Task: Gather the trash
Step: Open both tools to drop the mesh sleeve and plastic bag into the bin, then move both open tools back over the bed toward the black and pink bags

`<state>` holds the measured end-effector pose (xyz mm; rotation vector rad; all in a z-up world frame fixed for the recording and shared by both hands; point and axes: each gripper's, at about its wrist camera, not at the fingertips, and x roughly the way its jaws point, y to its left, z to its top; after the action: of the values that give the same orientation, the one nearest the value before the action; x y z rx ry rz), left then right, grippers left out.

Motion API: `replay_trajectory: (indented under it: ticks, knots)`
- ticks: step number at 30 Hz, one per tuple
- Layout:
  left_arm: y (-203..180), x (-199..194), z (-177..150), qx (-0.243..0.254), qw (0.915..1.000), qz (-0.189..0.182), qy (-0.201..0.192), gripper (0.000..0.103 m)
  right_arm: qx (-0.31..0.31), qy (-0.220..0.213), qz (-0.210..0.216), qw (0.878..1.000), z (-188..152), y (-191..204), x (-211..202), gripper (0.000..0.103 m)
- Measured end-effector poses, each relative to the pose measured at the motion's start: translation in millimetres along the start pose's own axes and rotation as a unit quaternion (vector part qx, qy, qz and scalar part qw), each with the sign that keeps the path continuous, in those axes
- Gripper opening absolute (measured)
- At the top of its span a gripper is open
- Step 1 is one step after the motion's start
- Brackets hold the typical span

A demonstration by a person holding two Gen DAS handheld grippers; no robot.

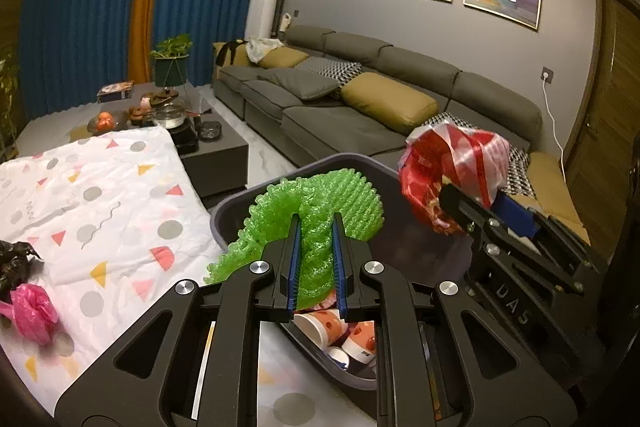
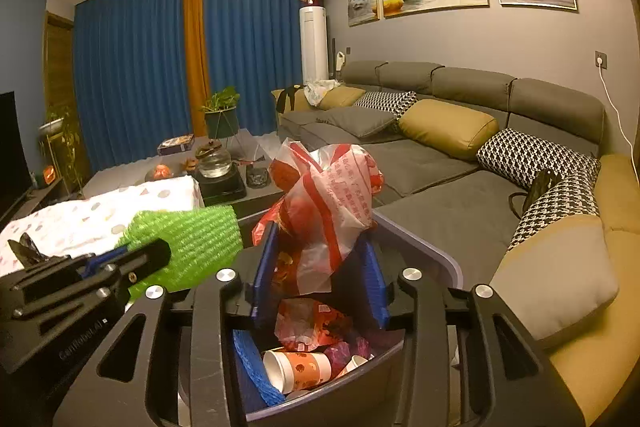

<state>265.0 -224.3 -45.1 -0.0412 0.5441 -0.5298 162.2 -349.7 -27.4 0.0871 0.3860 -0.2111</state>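
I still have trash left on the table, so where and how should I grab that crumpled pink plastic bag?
Pinch the pink bag across its bunched top, coming from above. It lies loose on the patterned tablecloth, crumpled into a soft ball with raised folds that narrow jaws can probably catch.

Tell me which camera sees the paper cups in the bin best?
The right wrist view: the white-and-orange paper cups lie in plain sight inside the grey plastic bin. The left wrist view shows them only partly, behind the gripper.
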Motion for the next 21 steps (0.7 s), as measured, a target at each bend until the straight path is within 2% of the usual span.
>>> replay_trajectory:
  ticks: [4, 6, 9, 12, 17, 21]
  knots:
    - [4, 4, -3, 0.002, 0.9999, -0.003, 0.01, 0.026, 0.007, 0.001, -0.003, 1.0, -1, -5, 0, 0.046]
    - [6, 5, -4, 0.002, 0.9999, -0.001, 0.013, 0.044, 0.01, 0.002, -0.005, 1.0, 0, -8, 0, 0.048]
    - [12, 3, -6, -0.007, 0.9999, 0.006, 0.009, 0.062, 0.012, 0.001, -0.006, 1.0, 0, -10, -2, 0.052]
    - [16, -1, -8, -0.013, 0.9999, 0.008, 0.006, 0.073, 0.013, -0.003, -0.008, 1.0, 1, -11, -7, 0.056]
    - [22, -6, -11, -0.025, 0.9996, -0.005, 0.008, 0.076, 0.019, -0.01, -0.012, 1.0, -1, -14, -17, 0.061]
    - [31, -19, -14, -0.03, 0.9995, 0.005, 0.001, 0.076, 0.018, -0.01, -0.014, 1.0, -4, -12, -26, 0.062]
